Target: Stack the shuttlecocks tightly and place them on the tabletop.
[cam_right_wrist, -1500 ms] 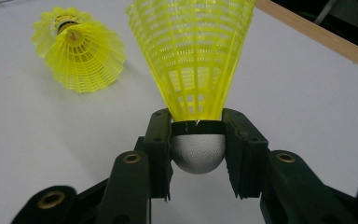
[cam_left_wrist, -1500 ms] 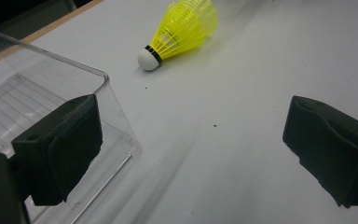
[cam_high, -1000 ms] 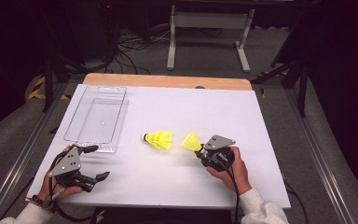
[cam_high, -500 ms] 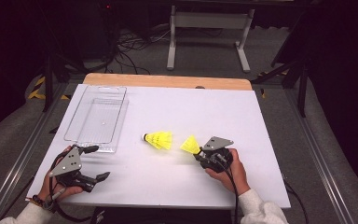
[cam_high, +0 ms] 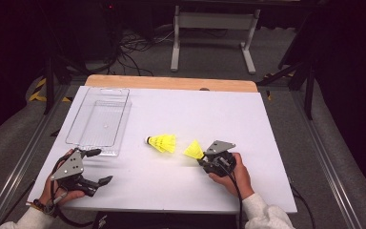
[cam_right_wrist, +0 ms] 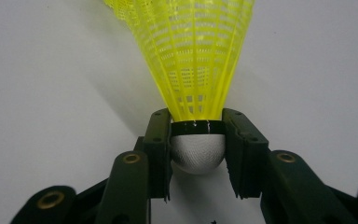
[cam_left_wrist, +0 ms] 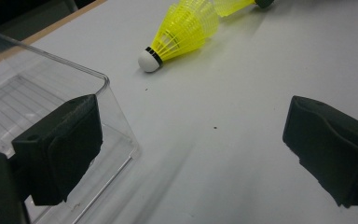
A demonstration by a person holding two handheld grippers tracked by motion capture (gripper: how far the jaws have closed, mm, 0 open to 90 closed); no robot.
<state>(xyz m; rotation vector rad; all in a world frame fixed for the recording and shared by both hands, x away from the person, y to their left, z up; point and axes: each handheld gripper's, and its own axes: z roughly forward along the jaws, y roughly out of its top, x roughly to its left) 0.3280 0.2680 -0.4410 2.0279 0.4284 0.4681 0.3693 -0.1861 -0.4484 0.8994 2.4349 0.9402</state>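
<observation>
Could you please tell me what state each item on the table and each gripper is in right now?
Held shuttlecock: gripped at its white cork base, skirt pointing away from the gripper.
Free shuttlecock: lying on its side on the table, untouched.
Clear tray: upright, empty.
Right gripper: jaws shut on the held shuttlecock.
Left gripper: jaws open, holding nothing, beside the tray's corner.

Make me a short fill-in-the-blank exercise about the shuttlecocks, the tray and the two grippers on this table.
1. The right gripper is shut on the ____ of a yellow plastic shuttlecock.
2. The second yellow shuttlecock lies on the white ____.
3. The clear plastic tray holds ____ shuttlecocks.
4. The left gripper has its jaws ____.

Missing words: cork; table; no; open
</observation>
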